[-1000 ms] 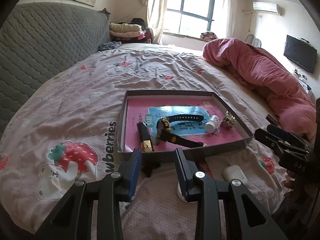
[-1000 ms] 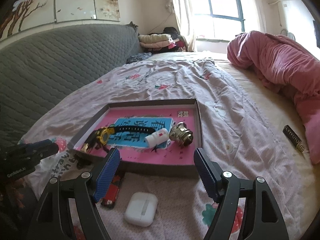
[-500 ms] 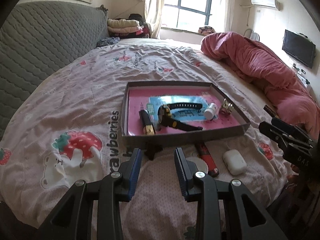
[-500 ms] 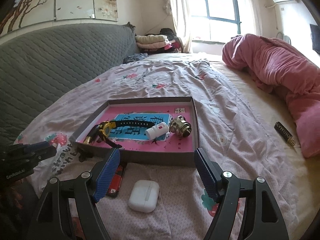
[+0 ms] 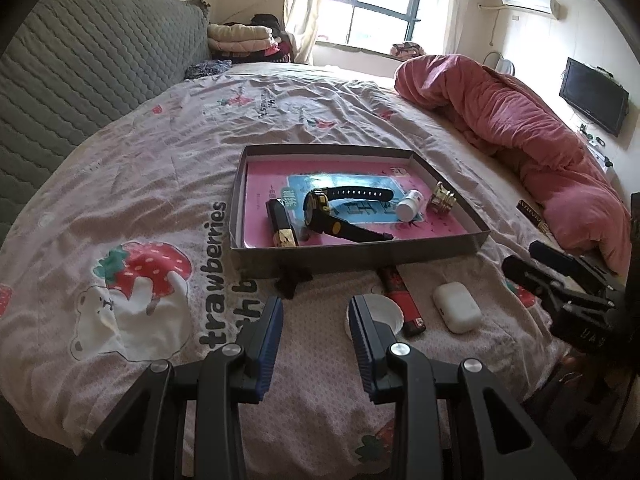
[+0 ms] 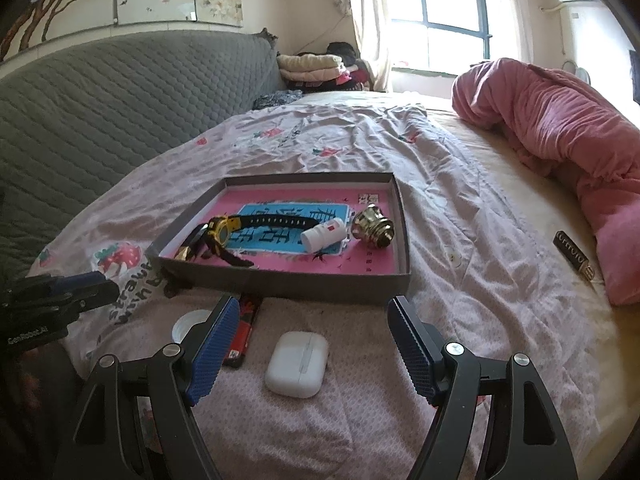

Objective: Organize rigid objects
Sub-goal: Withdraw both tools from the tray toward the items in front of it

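The shallow grey cardboard tray [image 6: 304,282] (pink-lined) is found on the bed, holding a black-and-yellow wristwatch [image 6: 240,228]. A white plastic earbud case [image 6: 298,364] lies before it, under the right gripper [image 6: 314,344], jaws wide open, empty. Left gripper [image 5: 316,322]: jaws parted, empty.

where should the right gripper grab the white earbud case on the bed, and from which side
Grip the white earbud case across its two long sides, coming from above and in front. It lies flat on the bedsheet, clear of the red lighter beside it, already between the right gripper's open jaws.
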A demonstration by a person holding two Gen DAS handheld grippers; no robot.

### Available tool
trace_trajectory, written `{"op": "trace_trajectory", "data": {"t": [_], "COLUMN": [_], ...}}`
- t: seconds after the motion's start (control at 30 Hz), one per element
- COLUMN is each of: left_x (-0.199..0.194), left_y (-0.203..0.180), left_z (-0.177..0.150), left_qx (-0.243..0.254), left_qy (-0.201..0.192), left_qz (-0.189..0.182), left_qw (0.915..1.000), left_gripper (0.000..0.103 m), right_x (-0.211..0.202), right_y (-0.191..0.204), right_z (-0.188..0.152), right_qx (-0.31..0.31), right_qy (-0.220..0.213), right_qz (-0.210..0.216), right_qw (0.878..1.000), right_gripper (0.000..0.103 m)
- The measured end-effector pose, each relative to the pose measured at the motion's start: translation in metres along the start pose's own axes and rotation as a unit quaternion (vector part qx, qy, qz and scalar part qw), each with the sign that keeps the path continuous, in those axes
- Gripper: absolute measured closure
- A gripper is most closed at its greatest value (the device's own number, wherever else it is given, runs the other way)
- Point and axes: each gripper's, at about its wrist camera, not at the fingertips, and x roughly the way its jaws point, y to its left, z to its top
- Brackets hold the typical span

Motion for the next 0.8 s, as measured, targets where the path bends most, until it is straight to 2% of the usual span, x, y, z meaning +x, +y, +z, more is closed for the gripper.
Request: {"op": "trace_trajectory", "data": {"t": [0.4,0.8], "left_x": [0.008,0.027], "left_y": [0.003,0.011], "left_z": [-0.005,-0.002], "left_qx": [-0.018,-0.035], "left_qy": [0.024,0.036], "left_qz": [-0.017,-0.015], "left_qw": [0.9994,0.9986], "left_gripper": [0.069,0.069], "right_x": [0.016,0.028], "right_y": [0.007,0.01], "right_z": [-0.016,-0.018], "right_qx": [-0.028,-0.023], "right_qy": [0.058,0.077], "right_qz": [-0.006,-0.003], "right_qw": [0.998,0.997], "right_gripper": [0.026,0.026]}}
